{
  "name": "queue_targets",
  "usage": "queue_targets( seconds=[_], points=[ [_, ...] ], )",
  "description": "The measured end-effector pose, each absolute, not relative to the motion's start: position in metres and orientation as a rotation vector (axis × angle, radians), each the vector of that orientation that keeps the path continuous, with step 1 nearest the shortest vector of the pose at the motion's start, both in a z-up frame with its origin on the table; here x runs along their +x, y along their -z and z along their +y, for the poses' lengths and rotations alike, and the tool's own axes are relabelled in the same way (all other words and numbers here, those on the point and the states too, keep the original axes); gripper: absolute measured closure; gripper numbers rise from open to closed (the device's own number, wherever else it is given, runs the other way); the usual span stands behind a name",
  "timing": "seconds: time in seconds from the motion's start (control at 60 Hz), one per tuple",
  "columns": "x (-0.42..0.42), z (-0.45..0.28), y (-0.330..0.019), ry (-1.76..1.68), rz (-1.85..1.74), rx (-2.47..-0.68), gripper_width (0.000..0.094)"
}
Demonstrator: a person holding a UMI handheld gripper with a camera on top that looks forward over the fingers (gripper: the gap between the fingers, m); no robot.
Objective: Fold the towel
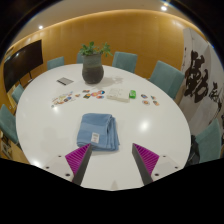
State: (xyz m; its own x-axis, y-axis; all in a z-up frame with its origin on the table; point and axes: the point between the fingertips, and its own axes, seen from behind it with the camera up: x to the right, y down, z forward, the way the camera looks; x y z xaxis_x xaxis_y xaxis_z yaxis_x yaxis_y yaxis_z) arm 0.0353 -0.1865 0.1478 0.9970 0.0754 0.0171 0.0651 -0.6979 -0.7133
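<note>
The gripper (118,160) is open and holds nothing. A folded blue cloth towel (97,130) lies on the round white bench (150,125), just ahead of the purple fingers (80,157).

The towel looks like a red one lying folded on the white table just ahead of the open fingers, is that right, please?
Not quite: the towel is blue, not red, as the gripper view shows. It does lie folded on the white table, just ahead of the open fingers.
</note>
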Motion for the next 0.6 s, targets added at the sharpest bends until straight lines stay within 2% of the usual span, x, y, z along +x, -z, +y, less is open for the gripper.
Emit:
queue_targets(
  seconds=[0.267, 0.6],
  points=[
    [0.002, -0.275, -0.177, 0.034, -0.061, -2.348, 0.0089],
    [0.001, -0.303, -0.203, 0.064, -0.039, -2.293, 0.0088]
  ],
)
